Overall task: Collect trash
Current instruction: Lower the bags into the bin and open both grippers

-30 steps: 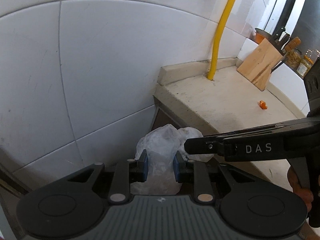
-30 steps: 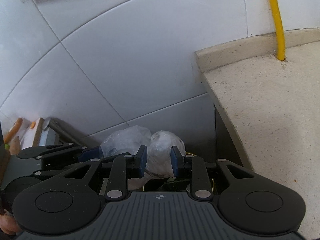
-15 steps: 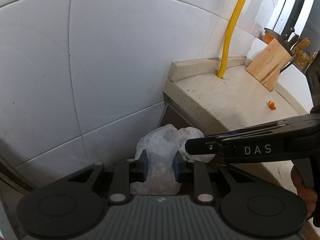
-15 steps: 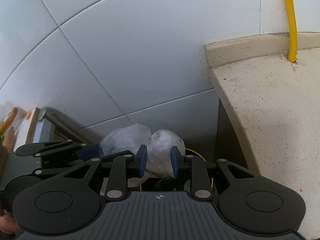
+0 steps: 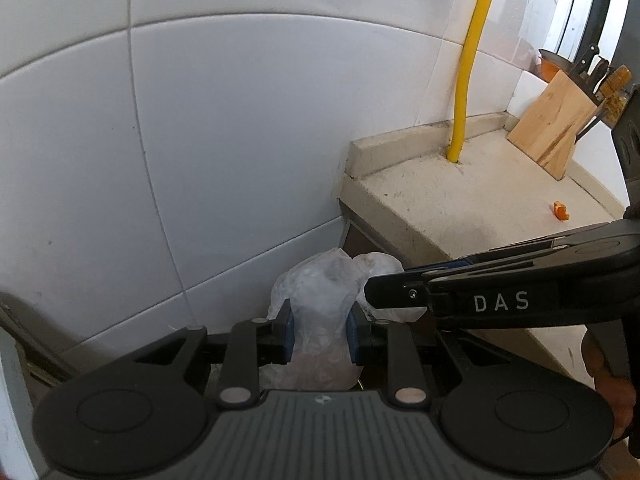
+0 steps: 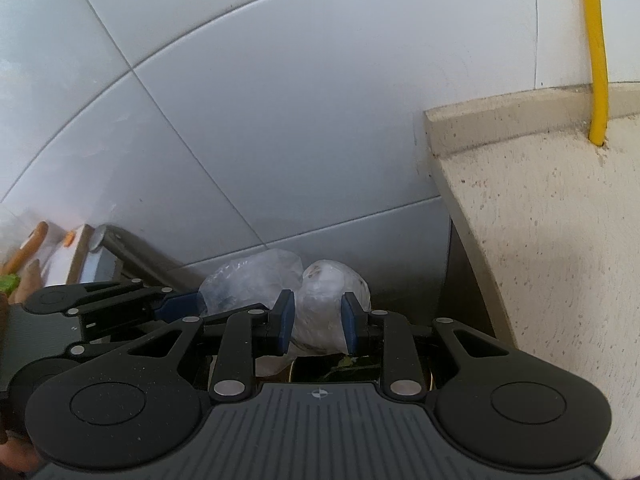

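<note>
A white tiled wall fills most of both views, with a speckled stone countertop jutting out to its right and a yellow pipe rising from the counter's back corner. At the counter's far end stands a wooden knife block, and a small orange scrap lies on the counter well apart from it. In the gap between wall and counter, a clear plastic trash bag bulges in two gathered lobes. The left gripper points forward and down, its blue pads pinching the left lobe. The right gripper reaches in just beside it from the right at about the same height, its pads pressed against the right lobe of the same bag.
</note>
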The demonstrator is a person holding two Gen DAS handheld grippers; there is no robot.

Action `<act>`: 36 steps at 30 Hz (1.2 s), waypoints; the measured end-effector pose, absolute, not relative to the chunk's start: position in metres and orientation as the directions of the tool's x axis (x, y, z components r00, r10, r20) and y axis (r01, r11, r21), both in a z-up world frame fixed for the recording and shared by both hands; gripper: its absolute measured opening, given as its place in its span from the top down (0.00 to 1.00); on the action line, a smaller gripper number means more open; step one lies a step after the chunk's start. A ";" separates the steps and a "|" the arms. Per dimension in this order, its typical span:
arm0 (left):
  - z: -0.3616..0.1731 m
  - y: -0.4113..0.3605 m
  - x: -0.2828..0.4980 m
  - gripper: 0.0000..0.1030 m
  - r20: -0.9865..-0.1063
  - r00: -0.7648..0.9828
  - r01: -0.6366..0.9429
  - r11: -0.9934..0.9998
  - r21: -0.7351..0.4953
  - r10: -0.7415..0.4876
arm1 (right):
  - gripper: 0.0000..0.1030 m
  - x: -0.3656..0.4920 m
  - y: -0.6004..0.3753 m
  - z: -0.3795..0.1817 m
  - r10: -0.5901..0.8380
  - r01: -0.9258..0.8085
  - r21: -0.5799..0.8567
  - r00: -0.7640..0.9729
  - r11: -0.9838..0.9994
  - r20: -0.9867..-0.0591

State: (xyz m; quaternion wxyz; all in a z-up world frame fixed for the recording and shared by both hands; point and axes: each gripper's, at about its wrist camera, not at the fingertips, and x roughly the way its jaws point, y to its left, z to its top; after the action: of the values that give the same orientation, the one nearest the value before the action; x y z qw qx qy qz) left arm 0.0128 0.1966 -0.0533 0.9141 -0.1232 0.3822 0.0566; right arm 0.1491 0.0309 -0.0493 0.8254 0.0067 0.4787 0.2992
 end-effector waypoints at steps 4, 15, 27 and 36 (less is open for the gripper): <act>-0.053 0.191 0.014 0.81 -0.716 0.698 -0.208 0.961 -0.180 0.017 | 0.68 0.152 0.027 -0.049 0.508 -0.493 0.303 0.361 0.816 -0.782; -0.069 0.191 0.014 0.81 -0.737 0.676 -0.279 0.933 -0.226 0.024 | 0.68 0.157 0.024 -0.060 0.506 -0.517 0.301 0.318 0.801 -0.801; -0.084 0.196 0.011 0.81 -0.762 0.646 -0.317 0.921 -0.227 0.034 | 0.68 0.160 0.034 -0.078 0.481 -0.526 0.283 0.289 0.802 -0.827; -0.095 0.200 0.014 0.80 -0.783 0.621 -0.331 0.917 -0.222 0.034 | 0.65 0.163 0.034 -0.088 0.446 -0.505 0.258 0.296 0.824 -0.845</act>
State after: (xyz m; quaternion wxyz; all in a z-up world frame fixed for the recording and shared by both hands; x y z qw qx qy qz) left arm 0.0137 0.1995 -0.0947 0.8831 -0.1752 0.4228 0.1033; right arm 0.1629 0.0338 -0.0884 0.8044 -0.0287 0.5145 0.2957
